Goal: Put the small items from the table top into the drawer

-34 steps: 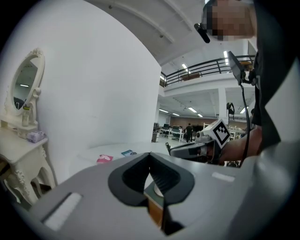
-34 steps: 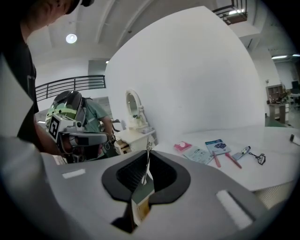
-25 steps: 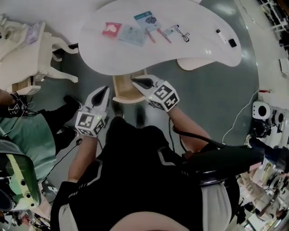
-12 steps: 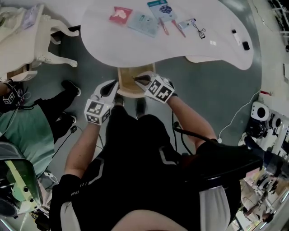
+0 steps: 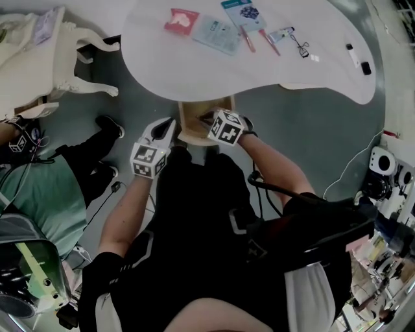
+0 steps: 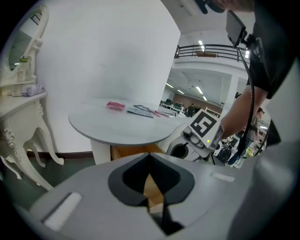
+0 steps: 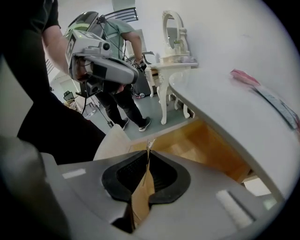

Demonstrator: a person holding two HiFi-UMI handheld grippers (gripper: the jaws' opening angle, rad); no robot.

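Several small items lie on the white curved table (image 5: 194, 71): a red packet (image 5: 181, 21), a pale packet (image 5: 219, 34), a teal card (image 5: 241, 11), pink pens (image 5: 248, 40) and an eyelash curler (image 5: 300, 45). A wooden drawer (image 5: 194, 110) stands pulled out under the table's near edge. My right gripper (image 5: 206, 118) is shut on the drawer's thin front panel (image 7: 143, 187), which shows edge-on between its pads. My left gripper (image 5: 167, 125) hangs just left of the drawer, shut and holding nothing. All the items are far from both grippers.
A white dressing table with carved legs (image 5: 39, 65) stands to the left. A person in a green top (image 5: 32, 194) is close by on the left. Cables and white devices (image 5: 379, 168) lie on the floor at the right. Two small objects (image 5: 360, 59) lie at the table's right end.
The view has drifted, so table and drawer sit a little further right. My right gripper keeps its hold on the drawer front and the left one stays beside it.
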